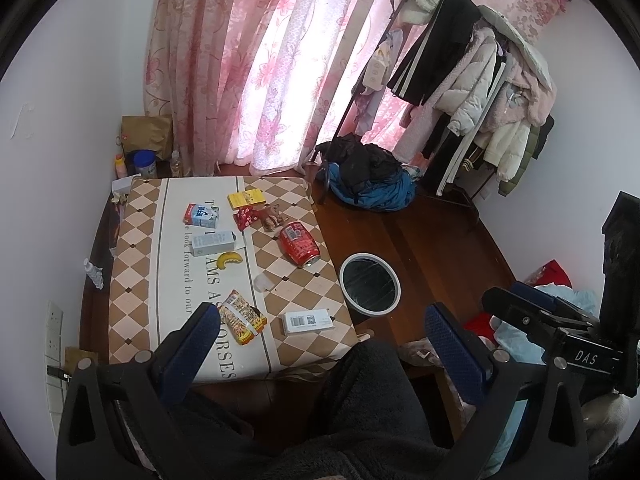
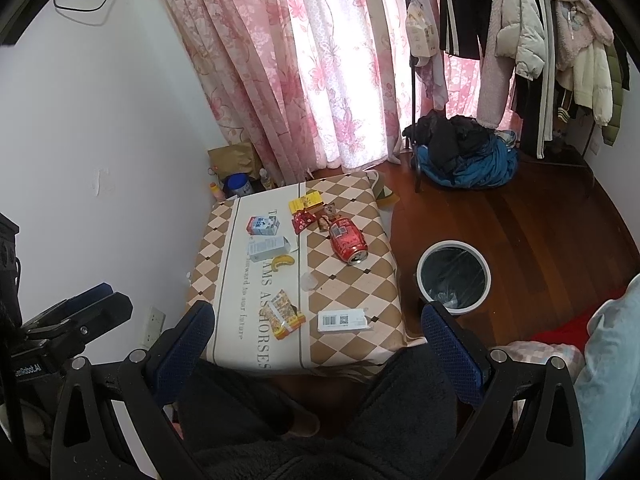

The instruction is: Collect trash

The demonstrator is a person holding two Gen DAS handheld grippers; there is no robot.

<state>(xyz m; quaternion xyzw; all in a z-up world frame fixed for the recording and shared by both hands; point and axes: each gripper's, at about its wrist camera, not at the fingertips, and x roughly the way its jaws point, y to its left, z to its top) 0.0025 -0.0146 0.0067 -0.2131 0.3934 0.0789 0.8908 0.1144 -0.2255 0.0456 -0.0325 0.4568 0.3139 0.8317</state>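
A low table with a checkered cloth carries litter: a red can on its side, a banana peel, a snack wrapper, a white barcode box, a milk carton and a yellow packet. A white-rimmed bin stands on the floor to the table's right. My left gripper and right gripper hover open and empty before the table's near edge, above a person's dark fleece legs.
A loaded clothes rack and a pile of clothes stand beyond the bin. Pink curtains fill the back. Bottles and a paper bag sit in the left corner. Bedding lies at the right.
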